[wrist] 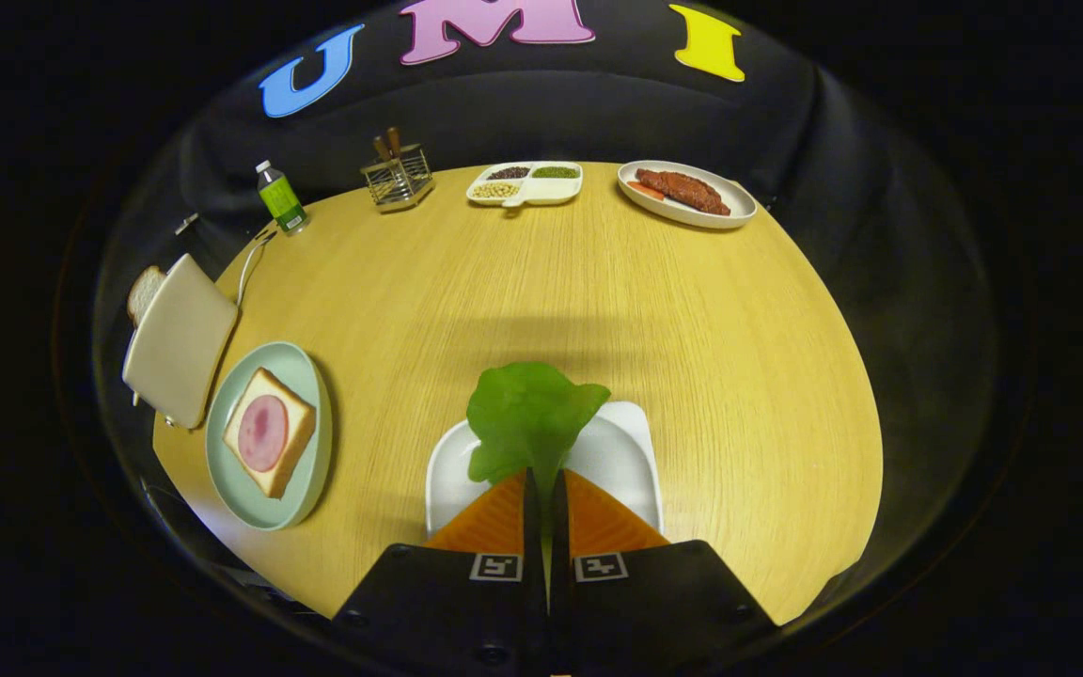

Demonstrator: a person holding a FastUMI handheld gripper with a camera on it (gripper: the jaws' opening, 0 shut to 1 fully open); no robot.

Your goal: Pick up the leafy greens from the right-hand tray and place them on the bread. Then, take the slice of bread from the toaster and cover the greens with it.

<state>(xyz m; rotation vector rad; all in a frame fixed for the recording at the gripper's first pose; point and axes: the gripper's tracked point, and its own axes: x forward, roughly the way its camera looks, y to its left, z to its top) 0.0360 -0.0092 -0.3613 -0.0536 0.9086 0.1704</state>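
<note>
The hand-held gripper [546, 484] has its two fingers drawn almost together, pinching the narrow stem end of the soft green lettuce leaf [530, 414]. The leaf fans out just ahead of the fingertips, above the white rounded-square tray [631, 451] on the pale wood-grain worktop [551, 282]. Whether it has fully left the tray or its edge still rests there cannot be judged from this angle.

The leaf looks very light, thin and floppy, so it is likely to droop and swing from the pinch; its surface seems smooth, so it could slip out if the fingers loosen. The stem is probably its stiffest part, which makes the present hold a sensible one, and only gentle pressure should be needed.

Well to the left of the fingers, a square slice of white bread topped with a round pink slice of ham [269, 432] lies on a pale green round plate [302, 362]. Beyond the plate stands a cream-coloured toaster [180, 338], with a second slice of bread [143, 291] showing at its far end.

The fingers cover the near part of the tray and the leaf's stem end. The second slice is mostly hidden by the toaster's body, so its depth in the slot is unclear.
</note>
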